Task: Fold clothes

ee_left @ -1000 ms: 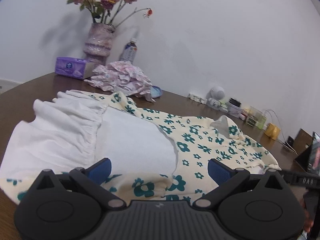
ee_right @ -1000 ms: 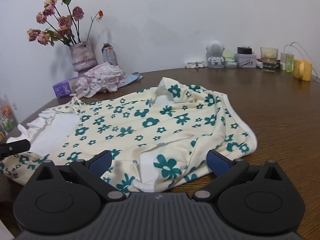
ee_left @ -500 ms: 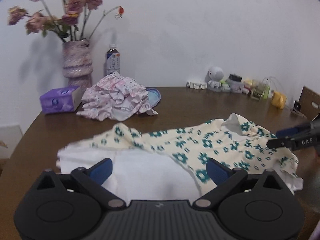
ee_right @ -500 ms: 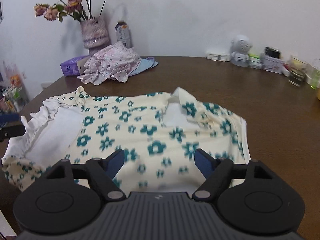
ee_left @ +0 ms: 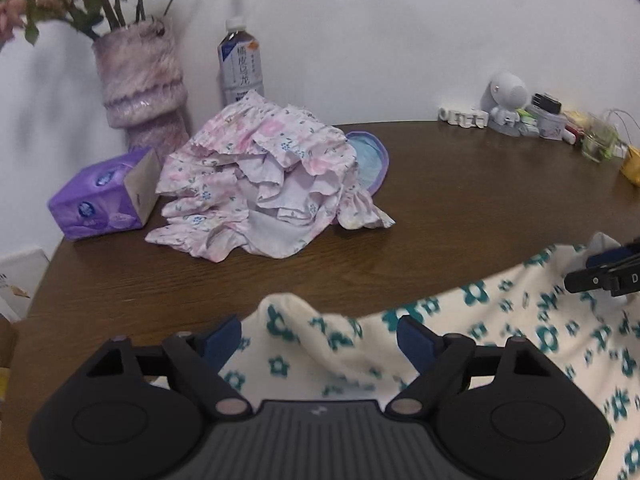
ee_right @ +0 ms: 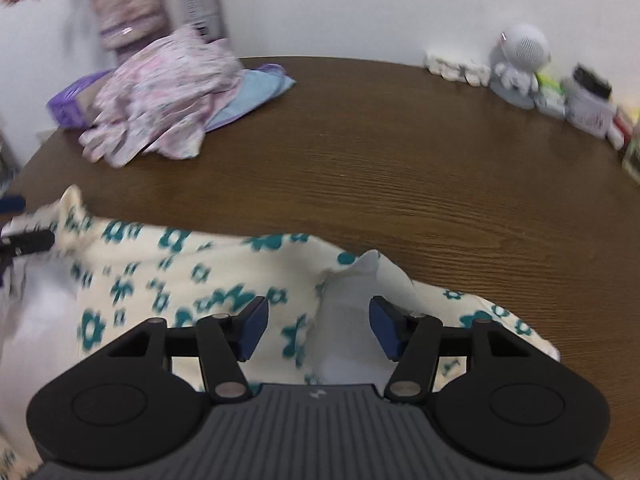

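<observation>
A cream garment with teal flowers (ee_left: pixel 500 320) lies spread on the brown table (ee_left: pixel 440 208). My left gripper (ee_left: pixel 320 338) hovers over its far edge, with a raised hump of cloth between the closing jaws; the blue pads (ee_left: pixel 224 338) stand apart from the cloth. In the right wrist view the garment (ee_right: pixel 180 264) shows a white inner fold (ee_right: pixel 344 312) sitting between the jaws of my right gripper (ee_right: pixel 318 328), which are also closing without pressing on it. Each gripper shows at the edge of the other's view: the right gripper (ee_left: pixel 604 276), the left gripper (ee_right: pixel 24 240).
A crumpled pink floral garment (ee_left: pixel 260 176) lies on a blue cloth (ee_left: pixel 368 156) at the back left, beside a purple tissue pack (ee_left: pixel 100 196), a fuzzy vase (ee_left: pixel 140 88) and a bottle (ee_left: pixel 240 68). A white figurine (ee_left: pixel 506 100) and small items line the back right.
Both grippers have moved across the garment to its far edge, so more of the table's back shows. Both pairs of jaws have narrowed, the right more than the left.
</observation>
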